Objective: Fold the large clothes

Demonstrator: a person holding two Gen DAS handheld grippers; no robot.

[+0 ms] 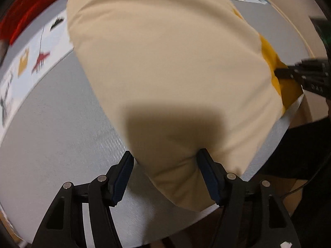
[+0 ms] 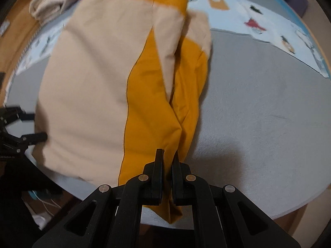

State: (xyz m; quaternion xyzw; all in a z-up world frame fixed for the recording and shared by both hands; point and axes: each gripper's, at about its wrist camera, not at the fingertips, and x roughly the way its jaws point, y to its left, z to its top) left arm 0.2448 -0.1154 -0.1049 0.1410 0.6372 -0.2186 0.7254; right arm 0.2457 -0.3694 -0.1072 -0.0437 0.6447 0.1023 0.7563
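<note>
The garment [image 2: 99, 86], cream with mustard panels, lies on the grey mat [image 2: 258, 107]. In both wrist views its long axis runs from the near mat edge toward the far edge, where a printed cloth [image 2: 269, 26] lies.

The left gripper [image 1: 165, 175] stands partly open, its jaws straddling the near cream edge. Whether the pads [image 1: 122, 179] press on the fabric cannot be told.

The right gripper [image 2: 167, 177] is nearly closed and pinches the mustard fold at the near end; a tail of fabric hangs below its jaws.

A red cloth [image 1: 31, 12] lies beyond the far end.
</note>
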